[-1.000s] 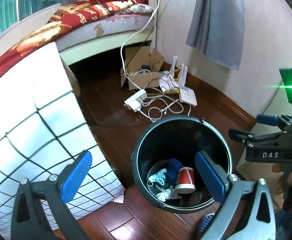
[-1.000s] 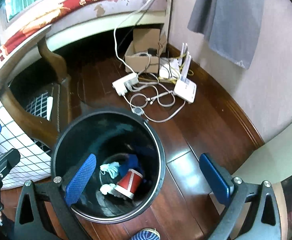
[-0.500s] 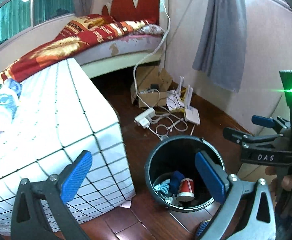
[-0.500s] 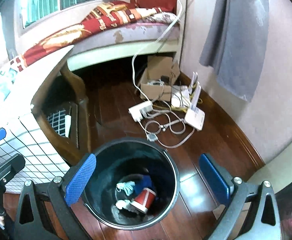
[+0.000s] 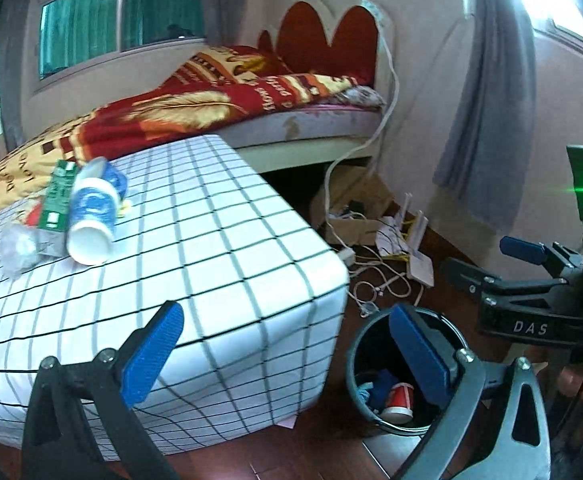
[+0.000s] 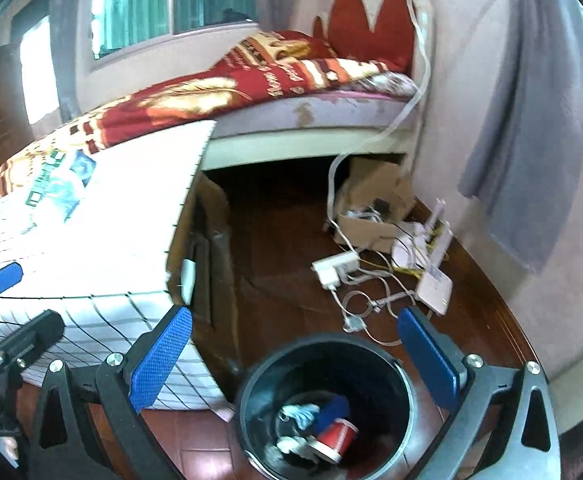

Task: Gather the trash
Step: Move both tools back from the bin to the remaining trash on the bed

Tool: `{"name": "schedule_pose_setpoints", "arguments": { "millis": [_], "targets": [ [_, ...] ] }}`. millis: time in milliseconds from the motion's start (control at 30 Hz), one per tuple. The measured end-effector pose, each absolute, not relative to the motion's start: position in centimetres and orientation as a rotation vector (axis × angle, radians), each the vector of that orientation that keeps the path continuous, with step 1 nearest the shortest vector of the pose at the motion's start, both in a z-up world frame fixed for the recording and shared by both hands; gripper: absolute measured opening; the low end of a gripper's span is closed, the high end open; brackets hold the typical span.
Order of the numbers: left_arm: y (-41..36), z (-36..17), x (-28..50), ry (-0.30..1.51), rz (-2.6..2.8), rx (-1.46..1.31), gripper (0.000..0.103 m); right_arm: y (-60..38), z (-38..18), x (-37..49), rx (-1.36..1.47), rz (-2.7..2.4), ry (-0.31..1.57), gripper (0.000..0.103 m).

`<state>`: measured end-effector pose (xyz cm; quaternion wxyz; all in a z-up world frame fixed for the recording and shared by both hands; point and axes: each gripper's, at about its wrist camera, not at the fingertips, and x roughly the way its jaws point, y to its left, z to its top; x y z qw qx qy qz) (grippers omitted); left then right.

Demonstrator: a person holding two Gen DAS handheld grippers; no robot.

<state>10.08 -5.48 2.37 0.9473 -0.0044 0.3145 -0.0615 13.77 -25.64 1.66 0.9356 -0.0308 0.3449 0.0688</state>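
Glossy wood floor (image 6: 291, 280), checked cloth on table (image 5: 211, 240), shiny black plastic bin (image 6: 407, 404), textured blue pads (image 5: 151, 348).

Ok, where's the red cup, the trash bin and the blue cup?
red cup (image 6: 337, 438), right wrist view, on its red side.
trash bin (image 6: 405, 384), right wrist view, on its rim.
blue cup (image 5: 91, 208), left wrist view, on its side.

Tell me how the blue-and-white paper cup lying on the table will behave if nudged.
The paper cup lies on its side, so it will probably roll. It looks empty, likely light. Its thin wall may crush under a firm squeeze.
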Motion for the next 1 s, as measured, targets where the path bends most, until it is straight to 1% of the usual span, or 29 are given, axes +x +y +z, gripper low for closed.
{"name": "schedule_pose_setpoints", "arguments": {
  "millis": [467, 1000],
  "targets": [
    [3.3, 3.4, 8.5, 0.611, 0.042, -0.069, 0.103, -15.5, 3.3, 15.3, -0.109, 0.313, 0.654, 0.103],
    [16.0, 2.0, 6.6, 0.636, 0.241, -0.175, 0.102, -2.8, 3.8, 17.1, -0.131, 0.562, 0.630, 0.103]
  ]
}}
